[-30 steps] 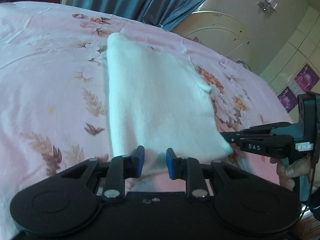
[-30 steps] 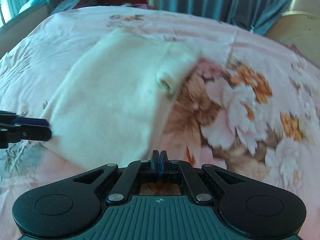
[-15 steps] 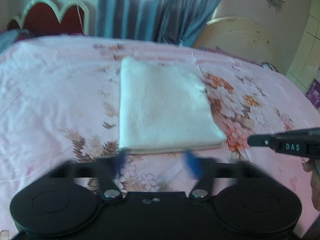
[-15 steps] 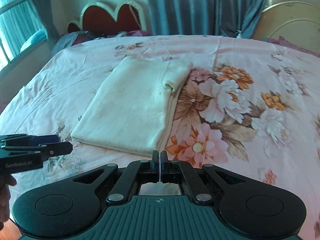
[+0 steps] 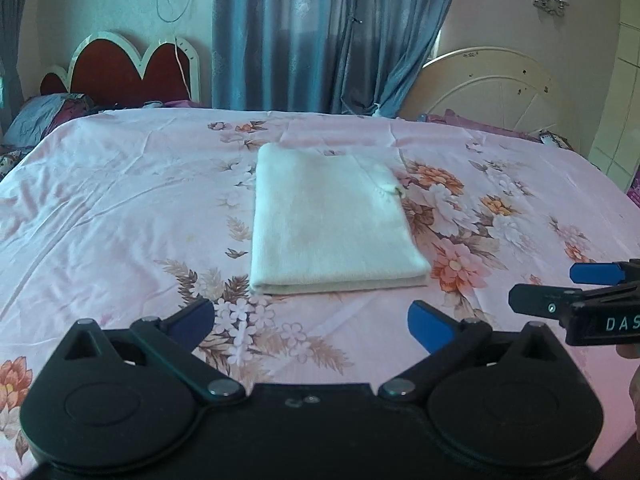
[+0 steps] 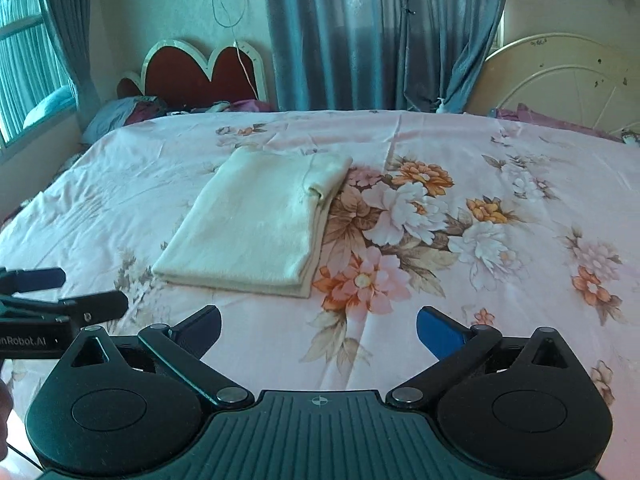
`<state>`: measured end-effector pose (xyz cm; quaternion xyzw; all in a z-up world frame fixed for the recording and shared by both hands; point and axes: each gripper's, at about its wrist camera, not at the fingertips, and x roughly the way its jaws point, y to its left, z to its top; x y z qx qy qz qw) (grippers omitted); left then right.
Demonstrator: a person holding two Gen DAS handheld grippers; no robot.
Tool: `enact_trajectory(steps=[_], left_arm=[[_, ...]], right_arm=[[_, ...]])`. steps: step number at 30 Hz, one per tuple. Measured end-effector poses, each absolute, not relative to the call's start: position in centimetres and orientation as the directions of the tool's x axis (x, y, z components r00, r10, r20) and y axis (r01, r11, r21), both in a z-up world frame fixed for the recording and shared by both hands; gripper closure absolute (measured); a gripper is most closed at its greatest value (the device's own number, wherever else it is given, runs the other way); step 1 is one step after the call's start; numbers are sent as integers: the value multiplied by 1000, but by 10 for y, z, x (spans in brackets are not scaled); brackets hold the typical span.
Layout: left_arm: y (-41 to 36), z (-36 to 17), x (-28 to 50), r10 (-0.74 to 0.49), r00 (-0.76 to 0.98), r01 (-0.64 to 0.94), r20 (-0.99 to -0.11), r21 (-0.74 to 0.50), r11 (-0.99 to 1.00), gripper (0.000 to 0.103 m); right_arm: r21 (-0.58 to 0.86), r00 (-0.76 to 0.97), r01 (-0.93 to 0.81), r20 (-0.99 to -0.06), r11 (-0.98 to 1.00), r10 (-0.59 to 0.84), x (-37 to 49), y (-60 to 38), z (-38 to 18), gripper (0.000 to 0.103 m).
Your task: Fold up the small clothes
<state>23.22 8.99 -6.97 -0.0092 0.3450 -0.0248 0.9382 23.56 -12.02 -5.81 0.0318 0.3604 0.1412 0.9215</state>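
Two claws hang spread wide above a pink flowered bedsheet [image 5: 120, 200], neither one holding anything. Seen from its own camera, the left claw [image 5: 312, 322] has its blue-tipped fingers [image 5: 430, 326] far apart over a patch of printed blossoms, and the right claw [image 6: 318, 330] shows the same wide gap in its own view. Each claw also pokes into the other's picture from the side: the right one at the right edge of the left view, the left one at the left edge of the right view, both with fingers parted.

Just beyond the left claw's fingertips, and clear of them, lies a cream-white folded garment [image 5: 328, 220], flat on the bed in a neat rectangle with its thick folded edge toward the cameras. From the right claw it sits ahead and to the left [image 6: 260, 220], with a small tucked flap showing along its right side near the far end. Past the bed stand a red scalloped headboard [image 5: 132, 72], blue curtains [image 5: 320, 32] and a cream arched bed frame [image 5: 492, 80] against the wall.
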Motion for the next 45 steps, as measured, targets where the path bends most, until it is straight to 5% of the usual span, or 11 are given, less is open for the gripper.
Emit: enact_trajectory(steps=[45], left_arm=[[77, -16, 110, -86, 839, 85, -537, -26, 996, 0]], right_arm=[[142, 790, -162, -575, 977, 215, 95, -130, 1, 0]])
